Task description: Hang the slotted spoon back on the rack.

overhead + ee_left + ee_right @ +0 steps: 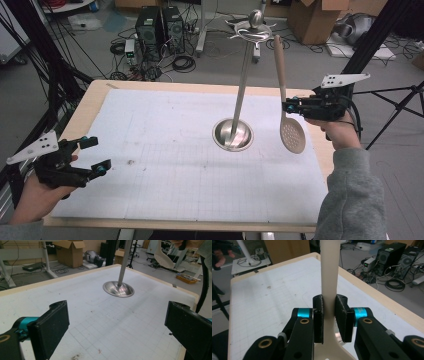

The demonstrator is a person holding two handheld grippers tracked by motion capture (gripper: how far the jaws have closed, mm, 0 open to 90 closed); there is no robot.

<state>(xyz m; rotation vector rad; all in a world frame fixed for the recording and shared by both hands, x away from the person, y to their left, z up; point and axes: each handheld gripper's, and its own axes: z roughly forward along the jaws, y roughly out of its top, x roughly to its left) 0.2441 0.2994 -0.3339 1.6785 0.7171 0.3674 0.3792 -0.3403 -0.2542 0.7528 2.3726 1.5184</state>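
We see the right hand-held gripper [286,106] pinching a beige slotted spoon [291,131] by its handle, just above the perforated bowl. In the right gripper view both black pads [318,315] press flat against the handle, which runs up between them. The spoon hangs nearly upright in the air, bowl down below the jaws and handle tip above them, clear of the desk [95,100]. Just beside this hand-held gripper, toward the middle of the desk, stands a metal utensil stand [233,134] with a round base, a tall pole and hooks at its top; the spoon does not touch it. The left hand-held gripper [97,155] sits well apart, low over the white grid mat [165,165], its jaws spread wide with nothing between them.
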